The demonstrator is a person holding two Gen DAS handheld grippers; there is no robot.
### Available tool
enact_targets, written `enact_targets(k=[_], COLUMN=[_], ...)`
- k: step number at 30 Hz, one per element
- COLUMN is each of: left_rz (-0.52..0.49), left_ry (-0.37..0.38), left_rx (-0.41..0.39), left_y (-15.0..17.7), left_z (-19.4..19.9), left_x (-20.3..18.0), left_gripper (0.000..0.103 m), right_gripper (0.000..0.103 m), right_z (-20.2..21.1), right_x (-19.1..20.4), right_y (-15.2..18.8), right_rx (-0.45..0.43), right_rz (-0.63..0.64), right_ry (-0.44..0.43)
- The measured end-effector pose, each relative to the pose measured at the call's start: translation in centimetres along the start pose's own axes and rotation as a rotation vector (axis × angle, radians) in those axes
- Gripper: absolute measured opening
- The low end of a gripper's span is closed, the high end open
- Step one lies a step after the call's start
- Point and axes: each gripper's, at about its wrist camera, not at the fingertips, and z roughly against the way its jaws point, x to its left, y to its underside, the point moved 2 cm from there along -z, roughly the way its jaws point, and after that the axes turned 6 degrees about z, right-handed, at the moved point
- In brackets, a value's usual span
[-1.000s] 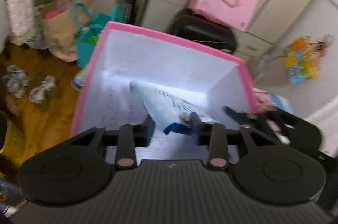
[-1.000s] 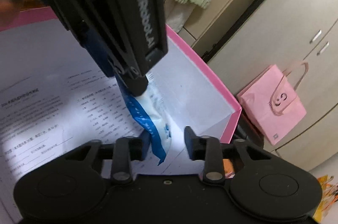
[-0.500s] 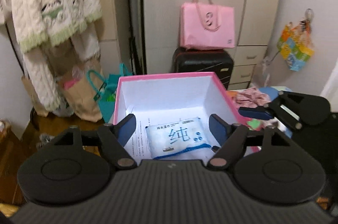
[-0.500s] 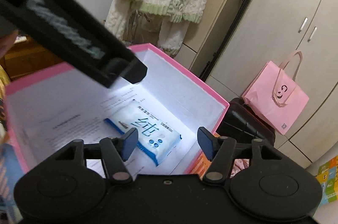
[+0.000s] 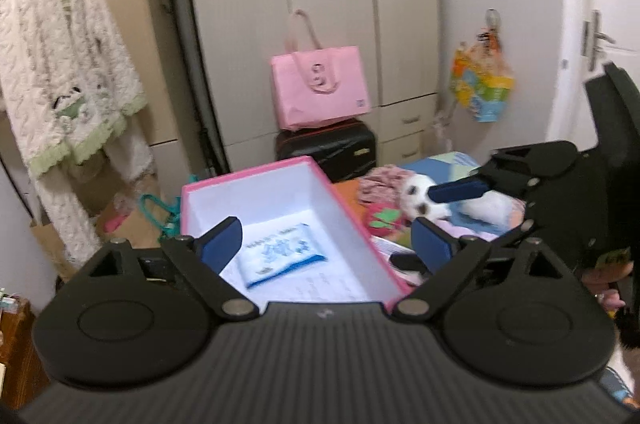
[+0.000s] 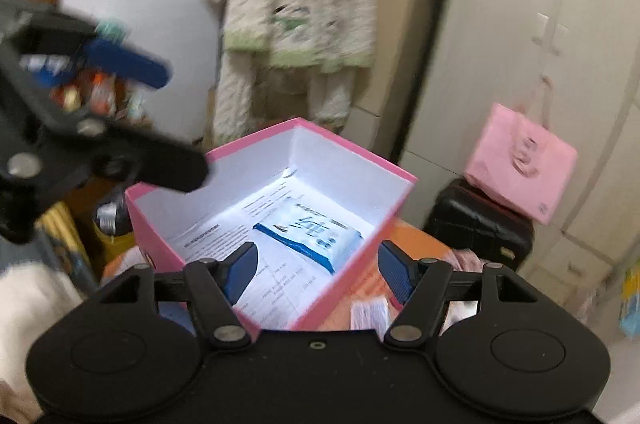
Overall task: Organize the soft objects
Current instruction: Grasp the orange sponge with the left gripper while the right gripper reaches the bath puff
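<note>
The wipes pack [image 5: 280, 256] lies in the pink box [image 5: 352, 224], both tools [image 5: 326, 244] [image 6: 316, 274] have just spread apart and hold nothing, and the white plush toy [image 5: 424, 202] at middle right waits.

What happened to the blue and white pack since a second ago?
Both hand-held grippers let go of the wipes pack. The left hand-held gripper and the right hand-held gripper have just been opening and pulled up and back out of the pink box, with nothing between their fingers now. The pack now lies flat on the printed paper inside. The box, pink bag and suitcase stayed put.
</note>
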Motion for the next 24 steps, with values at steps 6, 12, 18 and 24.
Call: enact_targets(k=[6, 12, 18, 24], left_rz=[0.025, 0.031, -0.021, -0.052], left_ry=[0.112, 0.174, 0.144, 0.175], left_rx=[0.061, 0.071, 0.067, 0.155], left_y=[2.2, 4.5, 7.4, 9.9], left_z=[0.1, -1.2, -3.7, -7.6], left_x=[-3.2, -5.7, -9.0, -11.2], left_gripper=[0.094, 0.094, 0.093, 0.092], right_gripper=[0.074, 0.075, 0.078, 0.078], right_z=[4.4, 7.0, 7.1, 5.7], right_x=[-2.7, -3.7, -4.8, -6.3], right_y=[6.4, 10.7, 13.6, 16.3], right_rx=[-0.019, 0.006, 0.014, 0.036], right_rz=[-0.174, -0.252, -0.285, -0.309], right_ry=[0.076, 0.209, 0.233, 0.234])
